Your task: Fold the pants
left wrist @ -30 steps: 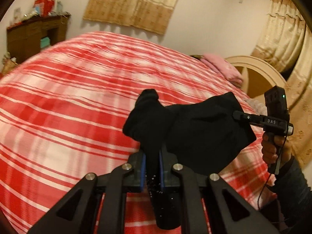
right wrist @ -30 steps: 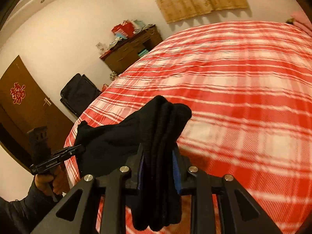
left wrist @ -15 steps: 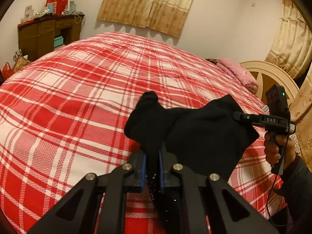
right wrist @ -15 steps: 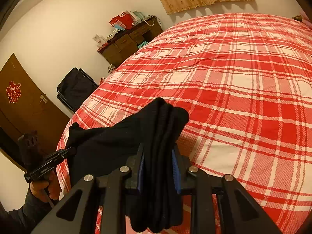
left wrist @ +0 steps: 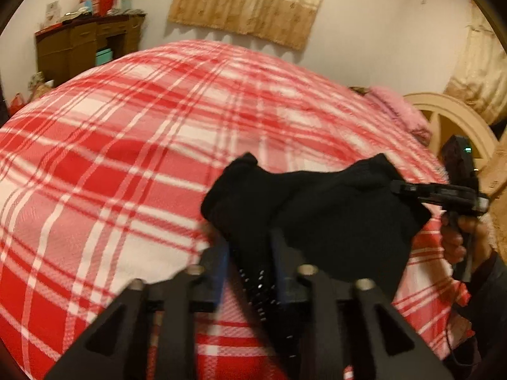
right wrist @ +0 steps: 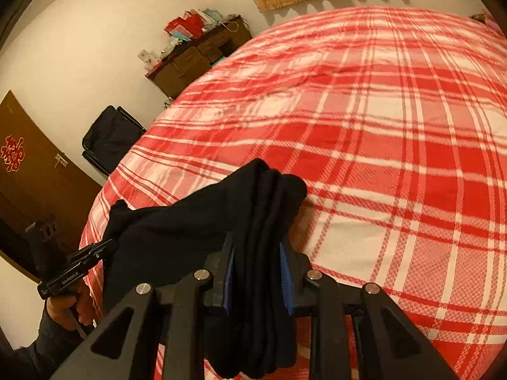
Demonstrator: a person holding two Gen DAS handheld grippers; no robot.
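The black pants (left wrist: 332, 218) hang bunched between my two grippers, held up above the red plaid bed (left wrist: 126, 164). My left gripper (left wrist: 248, 253) is shut on one bunched end of the pants. My right gripper (right wrist: 258, 256) is shut on the other end, a thick stack of folds (right wrist: 266, 221). In the left wrist view the right gripper (left wrist: 399, 186) shows at the right, clamped on the cloth. In the right wrist view the left gripper (right wrist: 107, 247) shows at the lower left, clamped on the cloth.
A brown dresser (left wrist: 85, 47) with boxes on top stands by the far wall. A pink pillow (left wrist: 399, 110) and a cream headboard (left wrist: 453, 117) lie at the right. A dark suitcase (right wrist: 111, 136) and a brown door (right wrist: 31, 171) are beyond the bed's edge.
Both grippers keep their hold on the pants. Both views have shifted a little and the left one has blurred, so the hands are moving with the pants over the bed.
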